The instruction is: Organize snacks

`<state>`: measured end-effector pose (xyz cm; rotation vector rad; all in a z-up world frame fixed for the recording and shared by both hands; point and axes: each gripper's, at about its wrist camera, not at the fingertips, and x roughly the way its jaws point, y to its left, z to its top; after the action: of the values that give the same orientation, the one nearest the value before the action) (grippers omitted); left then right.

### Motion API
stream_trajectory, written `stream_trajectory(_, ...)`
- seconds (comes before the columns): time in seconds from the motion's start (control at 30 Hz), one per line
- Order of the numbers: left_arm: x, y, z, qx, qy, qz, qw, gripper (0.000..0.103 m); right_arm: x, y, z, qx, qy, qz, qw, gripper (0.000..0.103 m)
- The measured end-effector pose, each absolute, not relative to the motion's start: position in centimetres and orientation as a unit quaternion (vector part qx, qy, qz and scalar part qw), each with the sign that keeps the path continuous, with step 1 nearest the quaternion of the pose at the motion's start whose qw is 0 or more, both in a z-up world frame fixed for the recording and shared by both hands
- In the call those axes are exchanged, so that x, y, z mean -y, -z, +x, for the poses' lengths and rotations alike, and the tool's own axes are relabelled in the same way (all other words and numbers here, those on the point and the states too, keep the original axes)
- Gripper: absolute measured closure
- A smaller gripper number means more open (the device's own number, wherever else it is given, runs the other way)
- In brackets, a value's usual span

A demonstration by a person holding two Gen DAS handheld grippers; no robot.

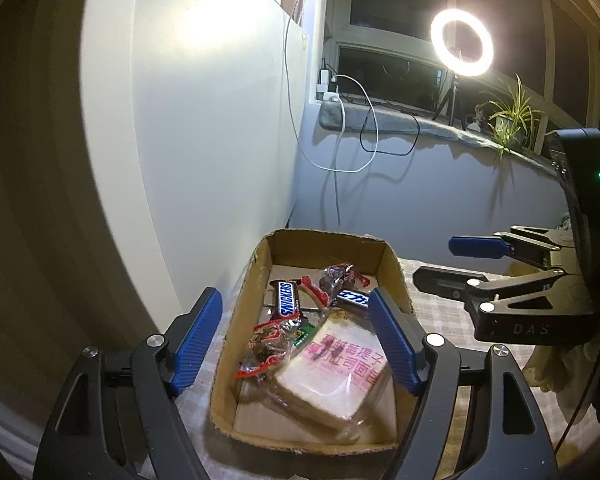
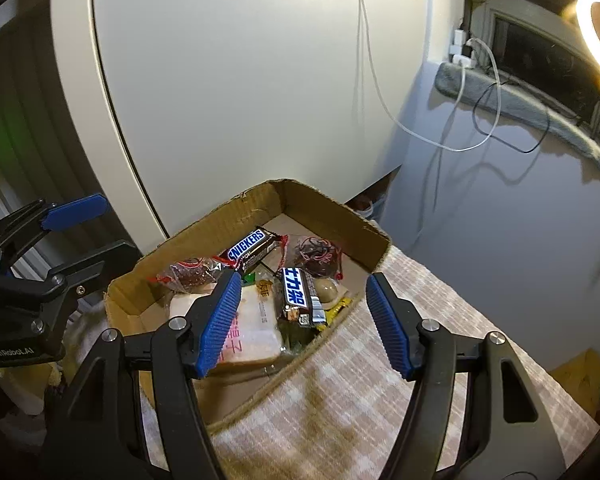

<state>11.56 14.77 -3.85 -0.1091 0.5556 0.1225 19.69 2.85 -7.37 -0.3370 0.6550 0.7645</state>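
- left gripper [image 1: 296, 340] spread wide and empty, hovering over the cardboard box [image 1: 392, 256]; bread pack [image 1: 332, 376] lies just ahead between its fingers.
- right gripper [image 2: 300, 324] likewise parted, holding nothing, straddling the box's near wall.
- snickers bar [image 2: 252, 250] and other snacks sit gathered inside, likely sorted already.

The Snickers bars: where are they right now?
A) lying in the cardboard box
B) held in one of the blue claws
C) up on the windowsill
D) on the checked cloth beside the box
A: both Snickers bars lie inside the cardboard box among other snacks, and both grippers are open and empty.
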Motion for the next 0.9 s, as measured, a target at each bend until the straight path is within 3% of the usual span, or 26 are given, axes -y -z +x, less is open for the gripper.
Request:
stream_trajectory(0.1, -14.5, 3.6, 10.8, -0.273, -0.064, -0.053, 0.958, 0.027, -2.0, 6.9, 18.4, -0.292, -0.352, -0.158, 0.875, 0.009)
stream_trajectory(0.2, -14.0, 3.4, 9.7, -0.271, -0.062, -0.055, 0.959, 0.027, -0.8, 6.3, 16.7, -0.274, -0.349, -0.145, 0.884, 0.007)
stream_trajectory(0.27, -13.8, 3.3, 9.0, -0.27, -0.064, -0.054, 0.959, 0.022, 0.1, 6.0, 15.9, -0.27, -0.346, -0.131, 0.889, 0.007)
stream_trajectory(0.9, -12.7, 3.3, 4.8, -0.272, -0.097, -0.058, 0.956, 0.019, 4.9, 6.8, 11.3, -0.273, -0.286, -0.107, 0.912, 0.003)
